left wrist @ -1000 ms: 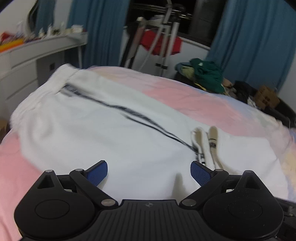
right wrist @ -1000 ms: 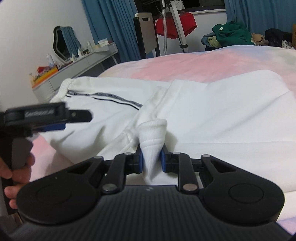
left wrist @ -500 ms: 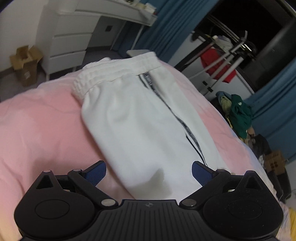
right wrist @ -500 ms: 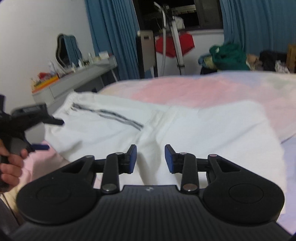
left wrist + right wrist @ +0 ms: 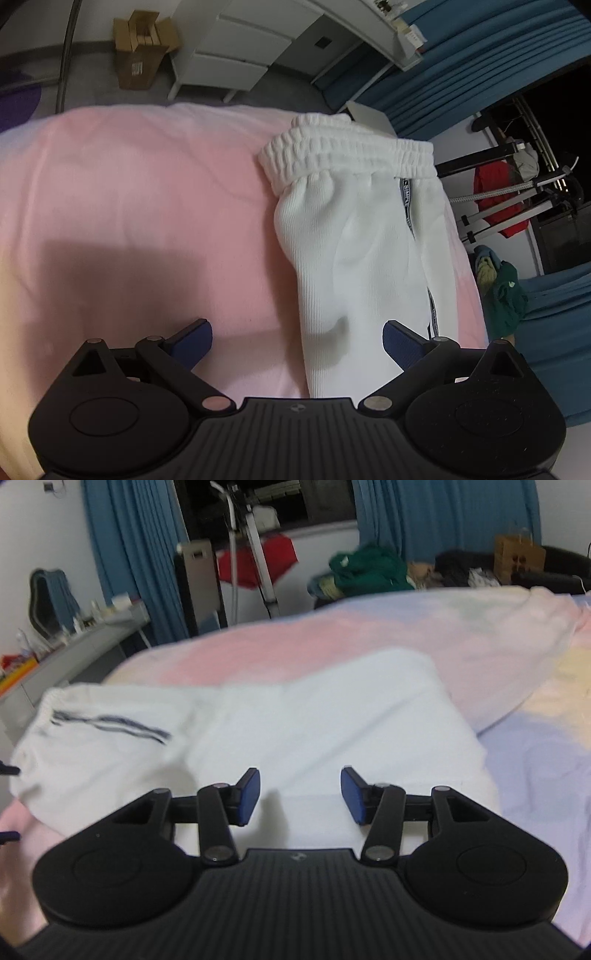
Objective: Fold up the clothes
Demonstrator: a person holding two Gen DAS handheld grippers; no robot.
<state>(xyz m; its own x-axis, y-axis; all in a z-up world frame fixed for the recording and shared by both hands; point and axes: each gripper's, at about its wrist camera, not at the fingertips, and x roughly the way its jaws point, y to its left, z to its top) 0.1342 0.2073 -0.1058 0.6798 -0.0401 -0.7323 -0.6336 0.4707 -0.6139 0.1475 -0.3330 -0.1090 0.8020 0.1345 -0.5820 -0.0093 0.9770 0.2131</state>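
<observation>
A: Where do the white pants (image 5: 354, 254) lie?

B: On the pink bed (image 5: 140, 206). In the left wrist view they run from centre-bottom up to the elastic waistband (image 5: 347, 155) at upper centre, near the bed's far edge. Their left long edge is a clean fold, with bare pink sheet filling the frame's left half.

A: And the left gripper (image 5: 297, 338)?

B: Spread wide and holding nothing, the folded edge lying between its fingers.

A: The right gripper (image 5: 300, 794)?

B: Also parted and empty, above the pants (image 5: 295, 720); the cloth's right edge drops to bare sheet at the right of the frame.
</observation>
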